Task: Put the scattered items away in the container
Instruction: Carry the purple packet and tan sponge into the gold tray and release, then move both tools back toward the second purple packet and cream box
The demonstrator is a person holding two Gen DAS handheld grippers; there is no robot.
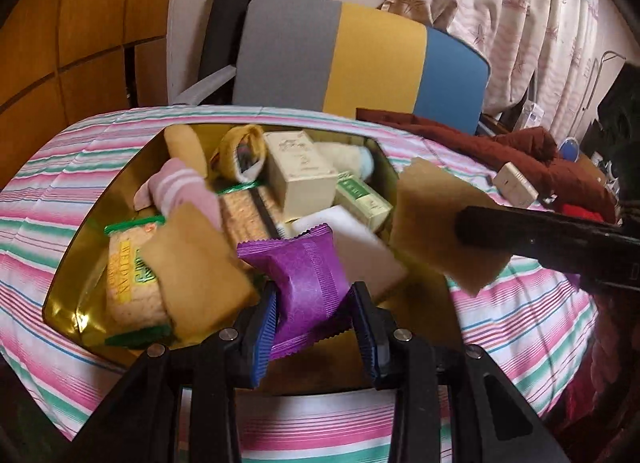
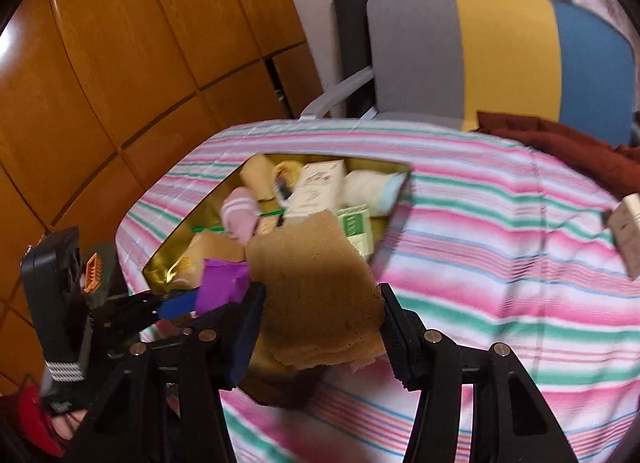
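A gold tin (image 1: 68,263) sits on the striped bedspread, filled with socks, cream boxes, cracker packs and a tan sponge. My left gripper (image 1: 316,323) is shut on a purple snack packet (image 1: 304,275) and holds it over the tin's near edge. My right gripper (image 2: 320,327) is shut on a tan sponge (image 2: 316,287), held above the tin's (image 2: 168,259) near right corner. In the left wrist view this sponge (image 1: 432,219) hangs from the right gripper's black finger (image 1: 540,235). The purple packet (image 2: 222,283) shows left of it in the right wrist view.
A white box (image 1: 514,185) lies on the bedspread to the right, beside a dark red jacket (image 1: 500,143); it also shows at the right edge of the right wrist view (image 2: 630,231). A grey, yellow and blue chair (image 1: 360,63) stands behind the bed. Wooden wardrobe panels (image 2: 120,63) are on the left.
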